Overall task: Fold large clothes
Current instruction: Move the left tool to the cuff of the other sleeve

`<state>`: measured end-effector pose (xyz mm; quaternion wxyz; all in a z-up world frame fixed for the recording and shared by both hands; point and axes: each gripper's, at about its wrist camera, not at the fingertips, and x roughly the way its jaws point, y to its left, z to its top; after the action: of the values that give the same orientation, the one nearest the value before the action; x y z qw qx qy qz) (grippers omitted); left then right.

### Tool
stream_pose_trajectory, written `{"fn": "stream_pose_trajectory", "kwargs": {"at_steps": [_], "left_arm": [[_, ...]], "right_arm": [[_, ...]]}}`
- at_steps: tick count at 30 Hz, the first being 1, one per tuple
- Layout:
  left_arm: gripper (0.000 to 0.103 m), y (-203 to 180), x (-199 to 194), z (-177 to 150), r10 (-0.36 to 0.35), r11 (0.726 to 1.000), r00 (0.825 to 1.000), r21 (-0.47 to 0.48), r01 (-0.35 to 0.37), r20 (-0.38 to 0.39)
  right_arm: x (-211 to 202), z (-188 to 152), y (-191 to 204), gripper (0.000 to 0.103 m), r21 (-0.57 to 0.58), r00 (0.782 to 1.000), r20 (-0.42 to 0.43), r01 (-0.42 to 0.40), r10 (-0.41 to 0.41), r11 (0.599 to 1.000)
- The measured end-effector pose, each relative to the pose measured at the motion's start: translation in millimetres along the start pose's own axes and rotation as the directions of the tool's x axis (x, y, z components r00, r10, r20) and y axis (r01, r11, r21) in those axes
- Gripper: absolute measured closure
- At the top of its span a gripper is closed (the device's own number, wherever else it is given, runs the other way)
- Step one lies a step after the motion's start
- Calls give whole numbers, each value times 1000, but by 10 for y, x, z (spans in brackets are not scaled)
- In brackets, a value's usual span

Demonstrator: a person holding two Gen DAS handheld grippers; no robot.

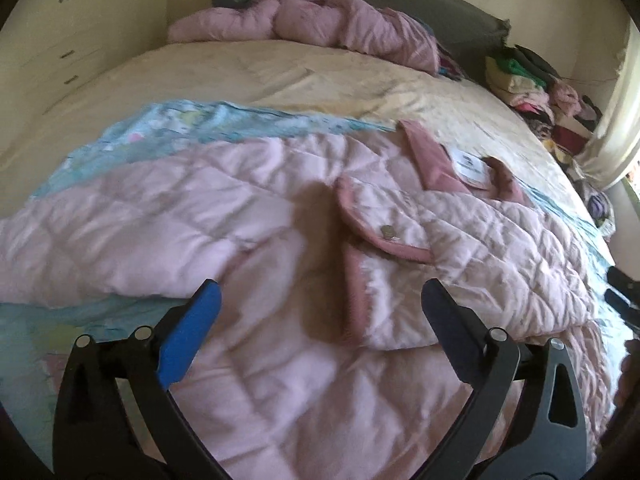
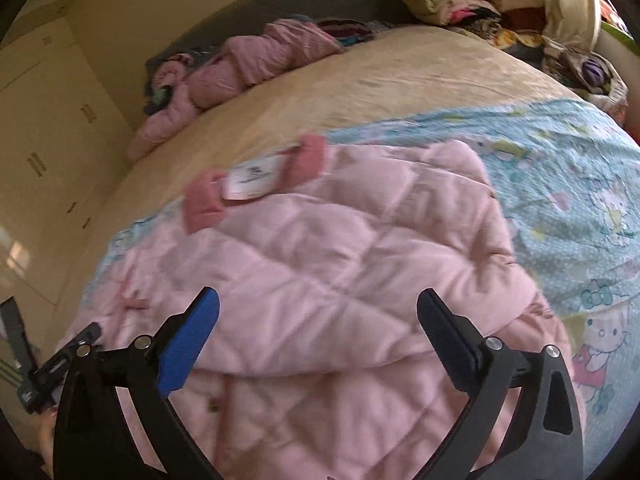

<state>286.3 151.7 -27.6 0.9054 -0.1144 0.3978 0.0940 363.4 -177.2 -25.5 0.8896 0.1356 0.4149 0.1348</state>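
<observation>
Bedroom, bed [image 1: 280, 76] with cream cover as work surface.
Item 1: pink quilted jacket [image 1: 248, 240], spread on the bed's near half over a blue cartoon sheet [image 2: 568, 184]; collar [image 1: 430, 156] points to the headboard, one front panel folded inward, likely a first fold.
Item 2: left tongs [image 1: 320, 308], spread wide, empty, above the jacket.
Item 3: right tongs [image 2: 318, 312], likewise released, holding nothing.
Item 4: second pink garment [image 1: 304, 20], heaped by the headboard, probably waiting.
Containers: none seen; clothes pile [image 1: 532, 80] loose beside the bed.
</observation>
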Motion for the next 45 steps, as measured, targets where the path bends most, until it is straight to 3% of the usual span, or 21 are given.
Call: {"fn": "stream_pose_trajectory", "kwargs": {"at_steps": [8, 17, 27, 33, 36, 39, 45], "left_arm": [[9, 470, -273, 68, 76, 994, 996, -80, -71, 55], [9, 1169, -456, 108, 165, 960, 983, -243, -141, 84], [9, 1892, -582, 37, 304, 887, 951, -383, -257, 66], [9, 2313, -631, -64, 370, 829, 929, -463, -315, 31], [9, 2525, -640, -140, 350, 804, 937, -519, -291, 16], [9, 2686, -649, -198, 374, 776, 928, -546, -315, -4], [9, 2999, -582, -340, 361, 722, 932, -622, -303, -35]], "right_arm": [[-264, 16, 758, 4, -94, 993, 40, -111, 115, 989], [-340, 61, 1417, 4, -182, 980, 49, -179, 191, 967], [-138, -117, 2132, 4, -273, 962, -12, -266, 274, 924], [19, -296, 2597, 4, -331, 945, -72, -323, 318, 886], [96, -400, 2775, 4, -357, 937, -103, -349, 335, 866], [196, -530, 2976, 4, -381, 925, -147, -380, 351, 843], [368, -745, 3311, 4, -434, 906, -219, -422, 361, 796]]}}
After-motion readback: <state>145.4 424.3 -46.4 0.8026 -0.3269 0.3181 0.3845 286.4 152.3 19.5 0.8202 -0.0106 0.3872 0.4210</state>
